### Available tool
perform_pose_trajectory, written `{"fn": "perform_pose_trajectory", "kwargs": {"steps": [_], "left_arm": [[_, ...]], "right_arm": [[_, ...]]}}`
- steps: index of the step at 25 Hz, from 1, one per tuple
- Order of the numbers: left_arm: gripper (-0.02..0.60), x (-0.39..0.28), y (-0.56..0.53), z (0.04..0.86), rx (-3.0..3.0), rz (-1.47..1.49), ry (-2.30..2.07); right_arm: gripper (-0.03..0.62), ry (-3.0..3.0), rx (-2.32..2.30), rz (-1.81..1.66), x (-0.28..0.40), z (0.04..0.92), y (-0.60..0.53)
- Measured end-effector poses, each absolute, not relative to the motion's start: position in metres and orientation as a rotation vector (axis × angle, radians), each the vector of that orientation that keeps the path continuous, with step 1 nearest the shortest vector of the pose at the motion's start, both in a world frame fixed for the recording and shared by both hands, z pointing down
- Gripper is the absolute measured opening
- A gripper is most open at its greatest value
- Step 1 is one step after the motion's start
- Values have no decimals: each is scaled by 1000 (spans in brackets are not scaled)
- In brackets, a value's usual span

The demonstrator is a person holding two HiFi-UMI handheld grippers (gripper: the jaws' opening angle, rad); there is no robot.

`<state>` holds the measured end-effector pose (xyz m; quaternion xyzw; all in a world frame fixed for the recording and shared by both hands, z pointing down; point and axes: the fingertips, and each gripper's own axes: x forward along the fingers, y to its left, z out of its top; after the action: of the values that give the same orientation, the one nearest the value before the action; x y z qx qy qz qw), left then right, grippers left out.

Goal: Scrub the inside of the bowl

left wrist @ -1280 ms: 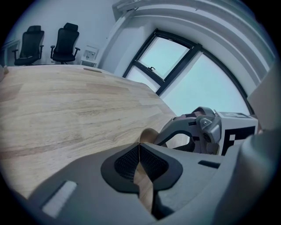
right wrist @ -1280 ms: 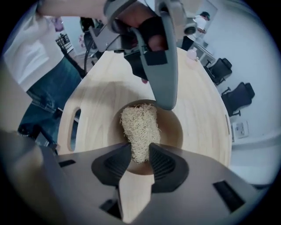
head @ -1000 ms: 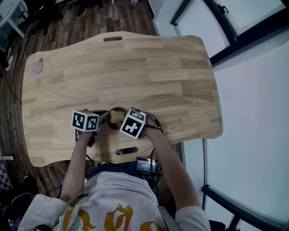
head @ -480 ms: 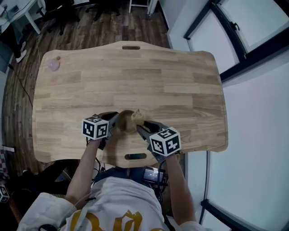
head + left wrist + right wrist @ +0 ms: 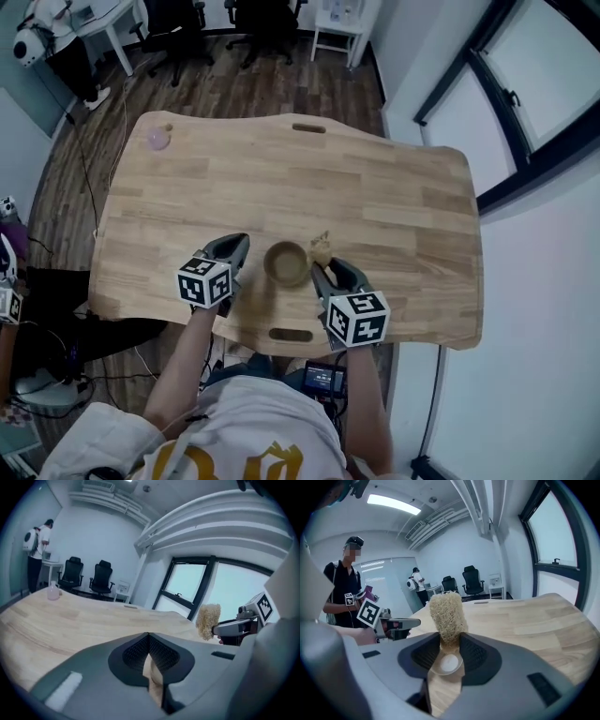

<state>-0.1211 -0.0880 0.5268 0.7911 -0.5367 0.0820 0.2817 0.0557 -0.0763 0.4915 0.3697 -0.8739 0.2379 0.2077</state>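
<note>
The wooden bowl (image 5: 286,262) stands upright on the table (image 5: 394,216) near its front edge. My left gripper (image 5: 241,244) hangs just left of the bowl, apart from it. Its jaws are shut with nothing between them (image 5: 149,639). My right gripper (image 5: 319,261) sits at the bowl's right rim, shut on a tan loofah scrubber (image 5: 447,613) that sticks up past the fingertips. The scrubber (image 5: 321,248) is above the table, outside the bowl. In the right gripper view a round shape that looks like the bowl (image 5: 446,663) shows through the jaw gap.
A small pink object (image 5: 157,139) lies at the table's far left corner. The tabletop has slots at its far edge (image 5: 307,128) and near edge (image 5: 291,335). Office chairs (image 5: 101,576) and people stand beyond the table. A window wall runs along the right.
The right gripper has lifted the scrubber out of the bowl and swung to the bowl's right. The left gripper has risen and drawn away from the bowl's left rim.
</note>
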Motion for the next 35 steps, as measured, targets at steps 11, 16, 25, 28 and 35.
{"fn": "perform_pose_trajectory", "kwargs": {"steps": [11, 16, 25, 28, 35], "left_arm": [[2, -65, -21, 431, 2294, 153, -1600], [2, -58, -8, 405, 2346, 133, -1679], [1, -69, 0, 383, 2349, 65, -1729], [2, -68, -4, 382, 2357, 72, -1734], [2, -75, -8, 382, 2366, 63, -1732]], "right_arm": [[130, -2558, 1115, 280, 79, 419, -30], [129, -2583, 1171, 208, 93, 401, -30], [129, -2591, 1217, 245, 100, 393, -27], [129, -2585, 1237, 252, 105, 394, -30], [129, -2563, 1262, 255, 107, 398, -29]]}}
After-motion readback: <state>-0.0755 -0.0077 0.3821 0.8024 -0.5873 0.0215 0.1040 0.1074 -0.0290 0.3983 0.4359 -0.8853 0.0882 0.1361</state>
